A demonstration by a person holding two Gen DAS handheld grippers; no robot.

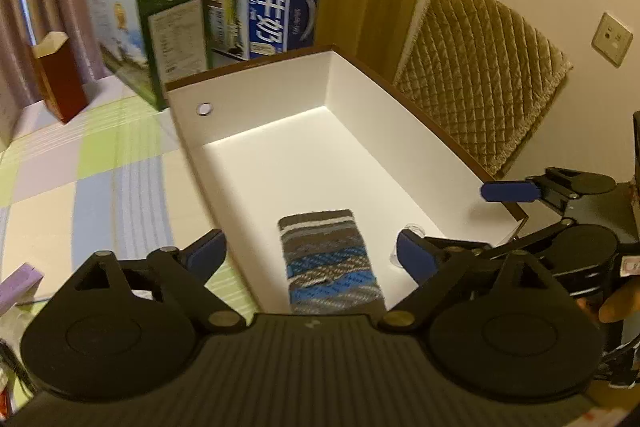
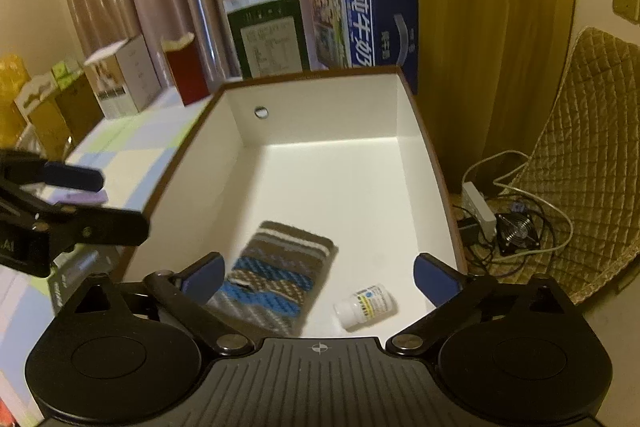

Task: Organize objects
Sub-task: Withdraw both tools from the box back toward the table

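A white box with a brown rim (image 1: 260,99) (image 2: 320,107) stands on the checked tablecloth. A striped knitted pouch (image 1: 332,263) (image 2: 276,275) lies flat on its floor at the near end. A small white pill bottle (image 2: 366,305) lies on its side beside the pouch; in the left wrist view only a bit of it (image 1: 412,229) shows behind a finger. My left gripper (image 1: 316,255) is open and empty above the near end of the box. My right gripper (image 2: 318,275) is open and empty over the pouch and bottle. Each gripper also shows in the other view (image 1: 508,191) (image 2: 72,179).
Behind the box stand a blue milk carton case (image 1: 272,3) (image 2: 368,23), a green-and-white carton (image 1: 152,35) (image 2: 272,35) and a red box (image 1: 56,79) (image 2: 184,71). A purple item (image 1: 20,283) lies at left. A quilted cushion (image 1: 480,75), cables and a small fan (image 2: 516,227) are at right.
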